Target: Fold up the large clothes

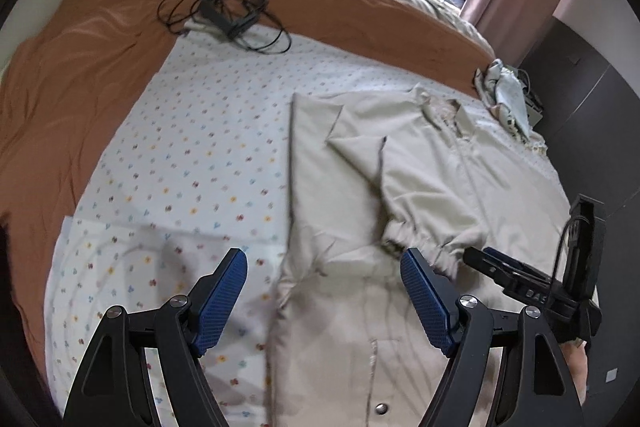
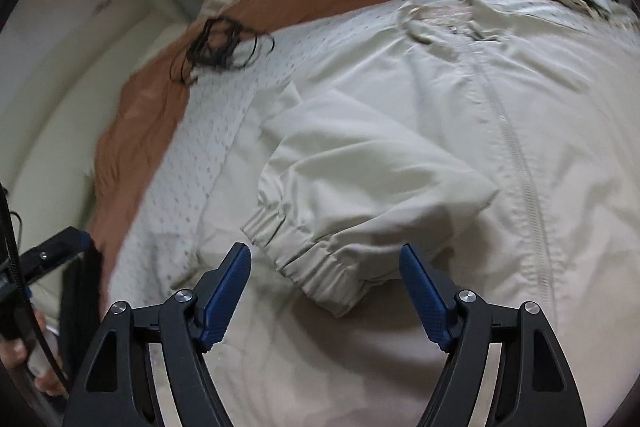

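Note:
A pale beige jacket [image 1: 420, 167] lies front-up on a flowered sheet [image 1: 192, 147] on the bed. One sleeve is folded across its chest and ends in an elastic cuff [image 1: 424, 247]. My left gripper [image 1: 324, 267] is open over the jacket's left edge near the hem, with nothing between its blue pads. In the right wrist view my right gripper [image 2: 325, 263] is open just above that cuff [image 2: 304, 259]; the pads stand clear of the cloth. The jacket [image 2: 400, 107] fills this view, its zipper [image 2: 520, 167] running down the right side.
A tangle of black cables [image 1: 228, 15] lies at the sheet's far edge on an orange blanket [image 1: 80, 67]. A crumpled patterned cloth [image 1: 508, 95] sits at the bed's right edge beside a dark cabinet [image 1: 580, 87]. A hand [image 2: 24, 359] shows at the lower left.

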`<control>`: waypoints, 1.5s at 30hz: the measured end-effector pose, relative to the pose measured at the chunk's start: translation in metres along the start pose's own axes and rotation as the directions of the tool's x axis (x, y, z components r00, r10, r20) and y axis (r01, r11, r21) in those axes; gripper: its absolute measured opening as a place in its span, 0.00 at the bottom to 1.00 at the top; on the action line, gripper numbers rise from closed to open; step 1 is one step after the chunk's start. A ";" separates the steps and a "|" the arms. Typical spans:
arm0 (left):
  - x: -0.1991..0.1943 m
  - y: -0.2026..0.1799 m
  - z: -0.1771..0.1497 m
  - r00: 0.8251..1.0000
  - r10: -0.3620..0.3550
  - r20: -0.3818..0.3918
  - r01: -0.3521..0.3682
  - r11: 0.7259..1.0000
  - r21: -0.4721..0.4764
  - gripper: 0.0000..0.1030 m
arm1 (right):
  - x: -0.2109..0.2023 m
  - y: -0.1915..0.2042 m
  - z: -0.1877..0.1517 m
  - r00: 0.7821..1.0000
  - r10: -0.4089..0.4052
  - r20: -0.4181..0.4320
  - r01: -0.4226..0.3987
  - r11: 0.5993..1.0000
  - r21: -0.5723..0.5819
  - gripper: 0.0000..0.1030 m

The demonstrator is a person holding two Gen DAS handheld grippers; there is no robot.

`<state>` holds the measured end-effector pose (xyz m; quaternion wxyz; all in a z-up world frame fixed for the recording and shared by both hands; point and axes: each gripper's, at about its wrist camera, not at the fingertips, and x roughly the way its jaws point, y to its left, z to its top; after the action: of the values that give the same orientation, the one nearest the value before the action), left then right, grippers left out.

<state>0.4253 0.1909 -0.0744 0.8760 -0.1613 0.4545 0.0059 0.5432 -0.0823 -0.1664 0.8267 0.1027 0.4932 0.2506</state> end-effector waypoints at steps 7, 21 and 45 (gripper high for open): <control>0.016 0.007 -0.009 0.999 0.018 -0.037 -0.018 1.000 0.010 0.77 | 0.051 0.014 -0.013 0.977 -0.204 -0.058 0.194 0.970 -0.144 0.75; 0.038 -0.025 -0.009 0.996 0.037 -0.085 -0.036 0.999 0.019 0.77 | -0.008 -0.005 0.003 0.990 -0.116 0.083 0.125 0.986 -0.113 0.13; 0.073 -0.060 -0.011 0.988 0.075 -0.132 -0.063 0.994 0.093 0.77 | -0.101 -0.202 0.012 0.954 -0.120 0.274 -0.069 0.803 0.593 0.72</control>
<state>0.4693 0.1209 -0.1218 0.8488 -0.1065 0.5179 0.0049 0.5773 -0.3052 -0.1680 0.8202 0.3869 0.4180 0.0536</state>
